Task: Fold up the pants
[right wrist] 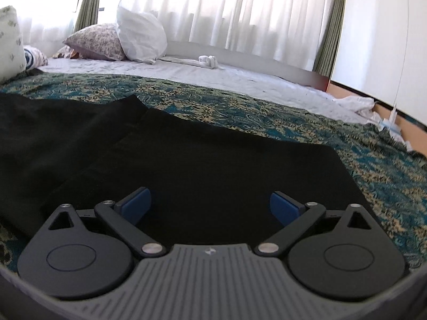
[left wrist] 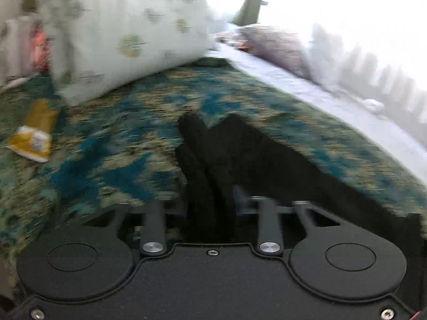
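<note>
The black pants [right wrist: 186,154] lie on a blue and tan patterned bedspread [right wrist: 373,160]. In the right wrist view one layer is folded over another, with a straight edge at the right. My right gripper [right wrist: 210,205] is open just above the cloth, its blue pads [right wrist: 284,209] wide apart and empty. In the blurred left wrist view my left gripper [left wrist: 210,202] is shut on a bunched fold of the pants [left wrist: 213,165], which rises between its fingers and trails off to the right.
A pale patterned pillow [left wrist: 128,32] stands ahead of the left gripper. A yellow packet [left wrist: 33,133] lies on the bedspread at left. Floral and white pillows [right wrist: 128,40] and a white sheet [right wrist: 213,74] lie beyond, by curtained windows.
</note>
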The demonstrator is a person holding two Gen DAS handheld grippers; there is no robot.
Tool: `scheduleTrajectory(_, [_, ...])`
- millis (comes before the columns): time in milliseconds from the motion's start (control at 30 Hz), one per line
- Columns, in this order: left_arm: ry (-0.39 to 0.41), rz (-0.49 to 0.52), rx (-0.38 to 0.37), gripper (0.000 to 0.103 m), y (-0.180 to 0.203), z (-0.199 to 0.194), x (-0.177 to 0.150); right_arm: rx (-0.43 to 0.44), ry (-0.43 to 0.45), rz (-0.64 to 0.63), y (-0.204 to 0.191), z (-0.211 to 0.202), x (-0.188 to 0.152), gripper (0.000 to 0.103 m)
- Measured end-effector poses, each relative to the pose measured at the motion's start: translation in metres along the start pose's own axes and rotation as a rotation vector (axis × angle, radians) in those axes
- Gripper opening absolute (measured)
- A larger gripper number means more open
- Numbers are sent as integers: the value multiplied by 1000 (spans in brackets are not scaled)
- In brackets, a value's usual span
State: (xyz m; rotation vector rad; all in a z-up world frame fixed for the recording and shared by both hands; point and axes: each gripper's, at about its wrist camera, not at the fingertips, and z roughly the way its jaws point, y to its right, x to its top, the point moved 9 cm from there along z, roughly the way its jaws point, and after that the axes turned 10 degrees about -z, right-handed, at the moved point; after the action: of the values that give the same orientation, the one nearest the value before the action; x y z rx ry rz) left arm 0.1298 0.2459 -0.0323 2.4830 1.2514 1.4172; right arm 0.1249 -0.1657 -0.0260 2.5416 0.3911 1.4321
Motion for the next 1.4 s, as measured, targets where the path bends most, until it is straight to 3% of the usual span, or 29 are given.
scheduleTrajectory(67, [47, 16, -42, 22, 14, -15, 6, 19, -2, 2, 1, -1, 1, 100])
scheduleTrajectory(167, [128, 144, -115, 20, 55, -44, 7, 64, 12, 14, 3, -11, 6, 98])
scheduleTrajectory(367, [263, 429, -352, 20, 179, -118, -22, 109, 56, 150, 41, -38, 8, 96])
scheduleTrajectory(500, [191, 600, -568, 20, 269, -154, -90, 56, 75, 260, 96, -50, 6, 96])
scheduleTrajectory(667, [47, 841, -679, 21, 336, -160, -205, -62, 70, 363, 169, -63, -14, 95])
scheduleTrajectory(733, [-101, 892, -708, 24, 344, -154, -252, -85, 50, 413, 192, -66, -29, 95])
scheduleTrajectory(800, [-197, 924, -712, 28, 343, -151, -285, -87, 30, 464, 207, -68, -43, 95])
scheduleTrajectory(933, [-199, 1002, -696, 42, 329, -159, -310, -55, 32, 514, 212, -70, -53, 95])
scheduleTrajectory(1100, [-276, 989, -803, 52, 300, -182, -300, 22, 57, 526, 192, -65, -46, 95])
scheduleTrajectory(1200, [-277, 939, -843, 56, 275, -202, -274, 63, 52, 519, 173, -60, -42, 95])
scheduleTrajectory(1300, [-254, 878, -835, 56, 257, -206, -246, 102, 43, 495, 152, -58, -41, 95])
scheduleTrajectory(1400, [-198, 819, -775, 56, 243, -194, -218, 131, 30, 454, 132, -57, -40, 96])
